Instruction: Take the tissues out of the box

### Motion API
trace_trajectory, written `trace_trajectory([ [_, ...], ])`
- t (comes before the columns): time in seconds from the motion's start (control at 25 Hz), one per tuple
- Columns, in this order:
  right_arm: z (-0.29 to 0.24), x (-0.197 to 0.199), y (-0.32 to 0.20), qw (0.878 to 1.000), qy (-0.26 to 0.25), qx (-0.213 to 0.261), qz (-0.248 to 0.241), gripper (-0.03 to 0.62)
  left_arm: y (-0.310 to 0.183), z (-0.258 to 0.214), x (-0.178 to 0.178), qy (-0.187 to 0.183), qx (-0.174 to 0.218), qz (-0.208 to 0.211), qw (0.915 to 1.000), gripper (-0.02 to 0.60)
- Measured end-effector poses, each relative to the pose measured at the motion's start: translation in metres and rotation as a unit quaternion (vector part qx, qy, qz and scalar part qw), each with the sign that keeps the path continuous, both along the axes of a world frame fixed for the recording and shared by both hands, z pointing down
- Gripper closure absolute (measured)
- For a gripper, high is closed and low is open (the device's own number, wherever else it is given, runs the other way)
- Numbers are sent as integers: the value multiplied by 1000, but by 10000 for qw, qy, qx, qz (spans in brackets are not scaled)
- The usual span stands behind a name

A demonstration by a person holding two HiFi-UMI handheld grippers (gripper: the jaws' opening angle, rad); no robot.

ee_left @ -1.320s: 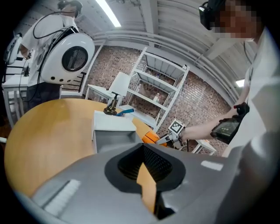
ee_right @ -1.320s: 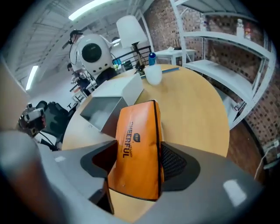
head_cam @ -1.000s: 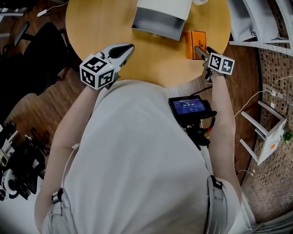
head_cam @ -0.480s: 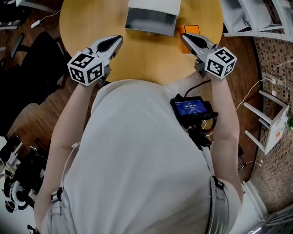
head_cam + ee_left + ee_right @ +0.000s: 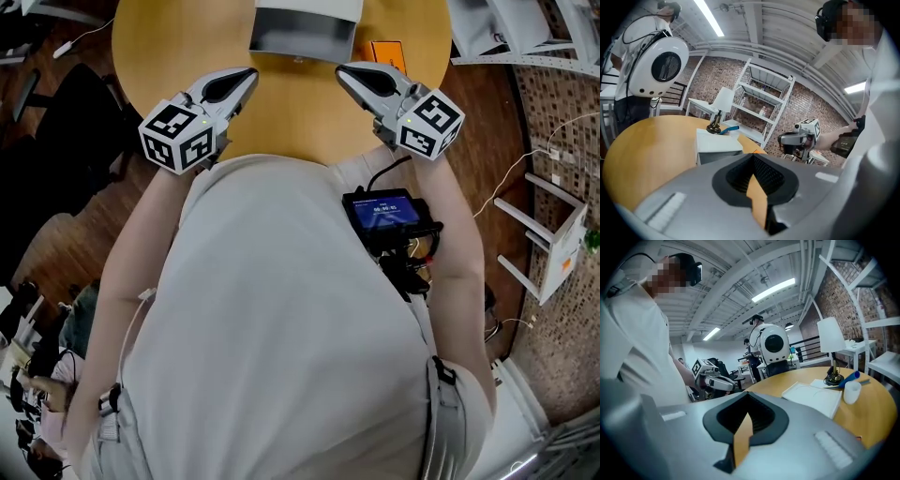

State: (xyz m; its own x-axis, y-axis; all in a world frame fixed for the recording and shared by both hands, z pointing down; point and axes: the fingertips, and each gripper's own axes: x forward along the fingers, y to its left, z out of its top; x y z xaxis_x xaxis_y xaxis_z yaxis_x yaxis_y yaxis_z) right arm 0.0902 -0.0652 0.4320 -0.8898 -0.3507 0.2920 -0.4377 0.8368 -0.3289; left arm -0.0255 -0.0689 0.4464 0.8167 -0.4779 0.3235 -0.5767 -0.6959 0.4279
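Note:
The white tissue box with a grey side stands at the far middle of the round wooden table. It also shows in the left gripper view as the box and in the right gripper view as the box. My left gripper hangs shut and empty over the table's near edge, left of the box. My right gripper hangs shut and empty to the right, pointing inward. Neither touches the box. Each gripper view shows its own jaws closed, left gripper and right gripper. No tissue shows.
A small orange pack lies right of the box. A white cup, a blue item and a desk lamp stand beyond the box. White shelving stands off the table's right; a dark chair at its left.
The right gripper has left the orange pack, shut its jaws on nothing and swung left toward the table's middle. The left gripper has shifted slightly left.

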Motion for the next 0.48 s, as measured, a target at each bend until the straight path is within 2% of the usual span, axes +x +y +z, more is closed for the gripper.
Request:
trace_trajectory([
  [0.48,0,-7,7,9999,-13,17,-152,597,-2,0,3,54,-39,-3,10000,581],
])
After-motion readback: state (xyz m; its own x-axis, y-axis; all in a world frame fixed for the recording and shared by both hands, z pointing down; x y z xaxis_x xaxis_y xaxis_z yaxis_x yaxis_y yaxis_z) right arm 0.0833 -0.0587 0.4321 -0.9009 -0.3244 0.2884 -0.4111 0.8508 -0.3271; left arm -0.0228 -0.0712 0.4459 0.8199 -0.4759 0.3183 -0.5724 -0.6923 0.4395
